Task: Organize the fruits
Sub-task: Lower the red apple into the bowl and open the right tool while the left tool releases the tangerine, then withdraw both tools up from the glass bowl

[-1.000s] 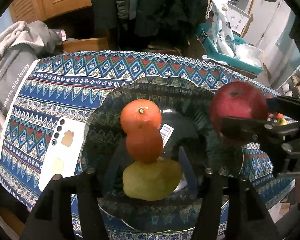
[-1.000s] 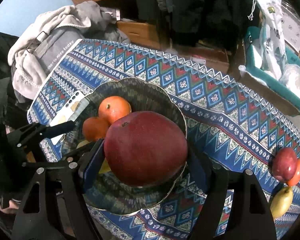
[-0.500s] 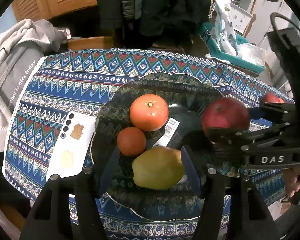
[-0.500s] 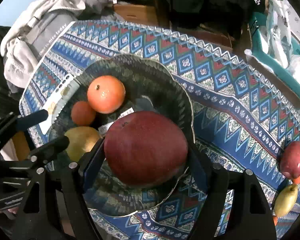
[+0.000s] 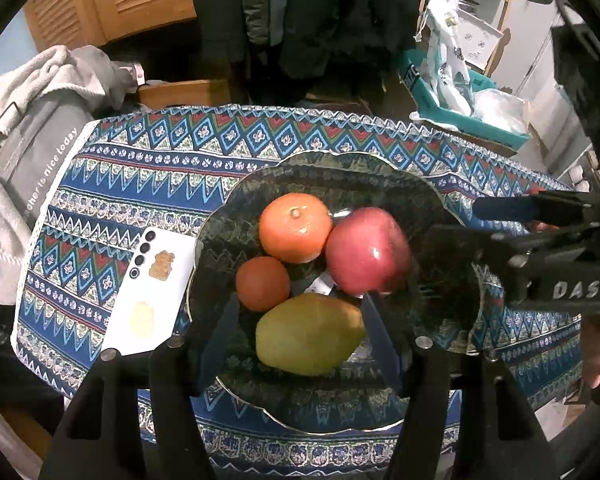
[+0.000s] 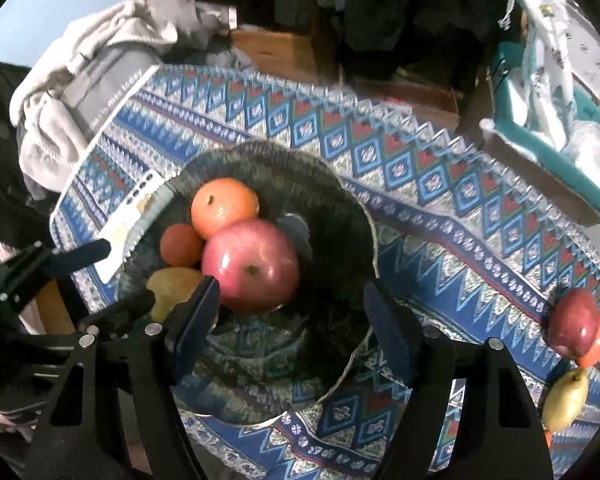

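Observation:
A dark glass bowl on the patterned cloth holds a large orange, a small orange, a yellow-green pear and a red apple. My right gripper is open, and the apple lies free in the bowl just beyond its fingers. My left gripper is open, its fingers either side of the pear above the bowl. A second red apple, an orange and a pear lie on the cloth at the right.
A white phone lies face down left of the bowl. Grey clothes are piled at the table's left end. A teal bin with bags stands behind the table's far right edge.
My right gripper has opened and let the red apple go into the bowl, where it rests against the large orange. My left gripper has shifted left a little.

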A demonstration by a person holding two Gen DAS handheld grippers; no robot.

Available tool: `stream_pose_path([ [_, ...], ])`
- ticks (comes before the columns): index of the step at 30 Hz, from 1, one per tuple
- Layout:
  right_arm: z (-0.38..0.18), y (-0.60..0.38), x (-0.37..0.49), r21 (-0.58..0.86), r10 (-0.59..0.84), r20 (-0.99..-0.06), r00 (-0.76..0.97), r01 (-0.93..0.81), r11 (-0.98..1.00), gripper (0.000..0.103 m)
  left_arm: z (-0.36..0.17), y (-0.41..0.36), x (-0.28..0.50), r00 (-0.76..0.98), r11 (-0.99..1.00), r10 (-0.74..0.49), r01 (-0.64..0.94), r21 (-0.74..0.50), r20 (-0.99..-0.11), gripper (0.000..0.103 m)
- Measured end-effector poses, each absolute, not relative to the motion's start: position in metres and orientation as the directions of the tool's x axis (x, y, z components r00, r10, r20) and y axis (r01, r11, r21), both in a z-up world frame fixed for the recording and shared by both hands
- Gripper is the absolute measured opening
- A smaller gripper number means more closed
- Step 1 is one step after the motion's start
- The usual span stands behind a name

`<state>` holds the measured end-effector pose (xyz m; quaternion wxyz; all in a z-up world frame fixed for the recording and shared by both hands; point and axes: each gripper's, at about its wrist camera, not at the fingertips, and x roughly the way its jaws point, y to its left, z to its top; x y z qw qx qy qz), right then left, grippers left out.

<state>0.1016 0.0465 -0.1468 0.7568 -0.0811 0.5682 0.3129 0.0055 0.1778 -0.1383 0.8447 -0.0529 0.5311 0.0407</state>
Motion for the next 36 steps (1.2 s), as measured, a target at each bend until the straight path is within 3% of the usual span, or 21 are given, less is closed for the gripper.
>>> stream_pose_path([
  [16, -0.045, 0.005, 0.076, 0.091, 0.379, -0.807, 0.454, -0.538, 0.838, 0.076, -0.064, 0.145, -0.01, 0.596, 0.998, 0.021, -0.064, -0.021, -0.803, 0.08],
  [36, 0.032, -0.053, 0.029, 0.034, 0.423, -0.648, 0.634, -0.531, 0.847, 0.083, 0.014, 0.115, -0.029, 0.74, 0.997, -0.049, 0.0, -0.073, -0.671, 0.087],
])
